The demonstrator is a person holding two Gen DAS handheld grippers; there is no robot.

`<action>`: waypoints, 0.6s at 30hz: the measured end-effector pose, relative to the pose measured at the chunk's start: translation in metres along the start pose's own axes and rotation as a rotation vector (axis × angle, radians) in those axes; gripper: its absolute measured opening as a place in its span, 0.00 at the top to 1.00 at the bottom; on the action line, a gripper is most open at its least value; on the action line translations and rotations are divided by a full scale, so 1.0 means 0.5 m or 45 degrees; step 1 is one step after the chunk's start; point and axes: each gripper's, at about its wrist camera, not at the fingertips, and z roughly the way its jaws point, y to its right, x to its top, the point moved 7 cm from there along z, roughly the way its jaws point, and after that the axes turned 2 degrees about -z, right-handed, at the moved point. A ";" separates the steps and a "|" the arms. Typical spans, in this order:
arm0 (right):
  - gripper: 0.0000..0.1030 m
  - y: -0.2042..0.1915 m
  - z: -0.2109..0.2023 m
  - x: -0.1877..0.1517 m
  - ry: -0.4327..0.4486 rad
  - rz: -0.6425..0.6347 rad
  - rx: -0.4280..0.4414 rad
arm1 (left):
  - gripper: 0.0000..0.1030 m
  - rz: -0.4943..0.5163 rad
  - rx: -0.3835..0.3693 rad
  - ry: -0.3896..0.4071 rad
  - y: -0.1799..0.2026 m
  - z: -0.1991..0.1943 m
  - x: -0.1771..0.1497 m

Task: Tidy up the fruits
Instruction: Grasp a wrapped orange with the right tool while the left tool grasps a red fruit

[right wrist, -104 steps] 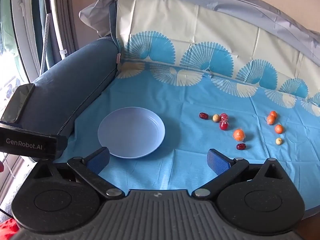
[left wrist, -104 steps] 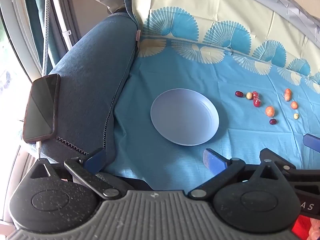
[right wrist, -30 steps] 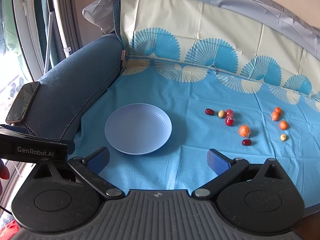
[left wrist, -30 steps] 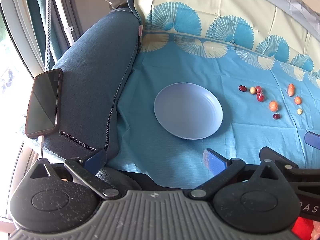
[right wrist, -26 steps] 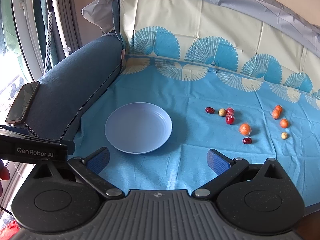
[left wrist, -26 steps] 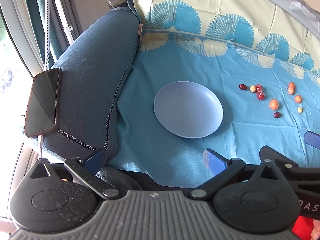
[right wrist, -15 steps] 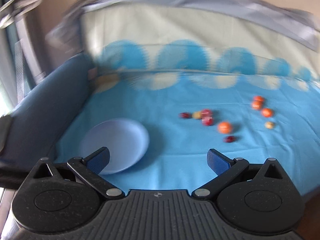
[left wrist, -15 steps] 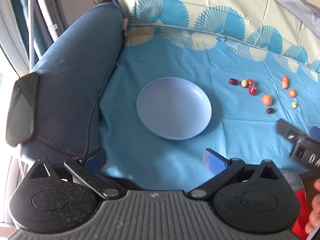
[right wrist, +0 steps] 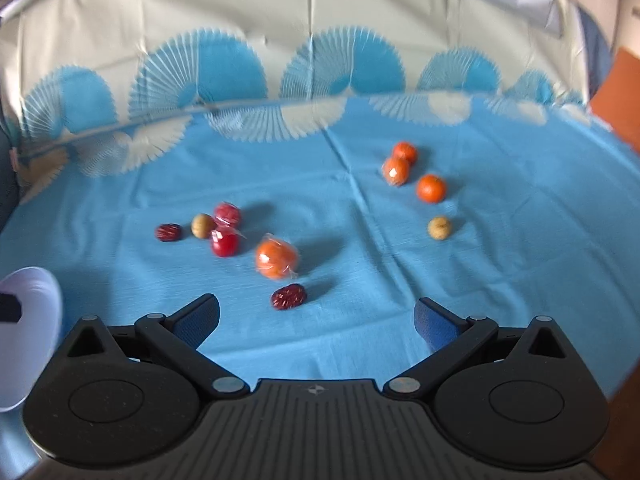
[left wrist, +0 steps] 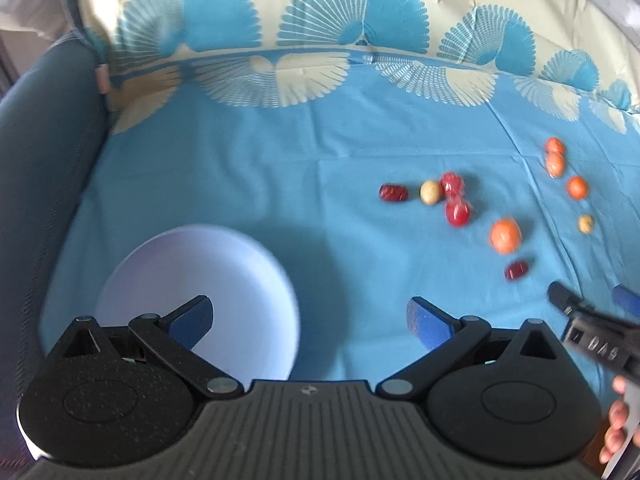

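Note:
Several small fruits lie on the blue cloth. A wrapped orange [right wrist: 277, 258] and a dark red date [right wrist: 289, 297] are closest to my right gripper [right wrist: 317, 316], which is open and empty just short of the date. Two red fruits [right wrist: 225, 242], a tan one [right wrist: 203, 225] and another date [right wrist: 168, 232] lie to the left. Three oranges [right wrist: 430, 188] and a tan fruit [right wrist: 439, 227] lie to the right. An empty pale blue plate [left wrist: 224, 280] sits under my left gripper [left wrist: 310, 318], which is open and empty at its right rim. The right gripper shows in the left wrist view [left wrist: 592, 320].
A dark blue sofa arm [left wrist: 36, 152] bounds the left side. The patterned cloth rises up the backrest [right wrist: 320, 40] behind the fruits. The plate's edge shows in the right wrist view [right wrist: 36, 300]. A brown surface [right wrist: 620, 92] lies at the far right.
Both grippers have moved forward and to the right, closer to the cloth. The right one has swung off the plate toward the fruits; the left now hangs over the plate's right rim.

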 end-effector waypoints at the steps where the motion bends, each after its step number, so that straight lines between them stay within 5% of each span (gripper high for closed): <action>1: 0.01 0.001 0.032 0.005 -0.022 -0.011 0.010 | 0.00 -0.002 0.009 -0.019 0.011 0.027 0.016; 7: 0.01 -0.023 0.196 0.035 -0.082 -0.129 0.052 | 0.00 -0.015 0.011 -0.116 0.061 0.133 0.068; 10: 0.18 -0.039 0.246 0.044 -0.087 -0.210 0.098 | 0.00 -0.057 -0.011 -0.129 0.085 0.164 0.080; 13: 0.62 -0.039 0.255 0.049 -0.058 -0.264 0.180 | 0.00 -0.111 -0.068 -0.138 0.122 0.188 0.090; 18: 0.61 0.071 0.254 0.068 -0.016 -0.167 -0.007 | 0.00 -0.078 -0.107 -0.145 0.223 0.234 0.111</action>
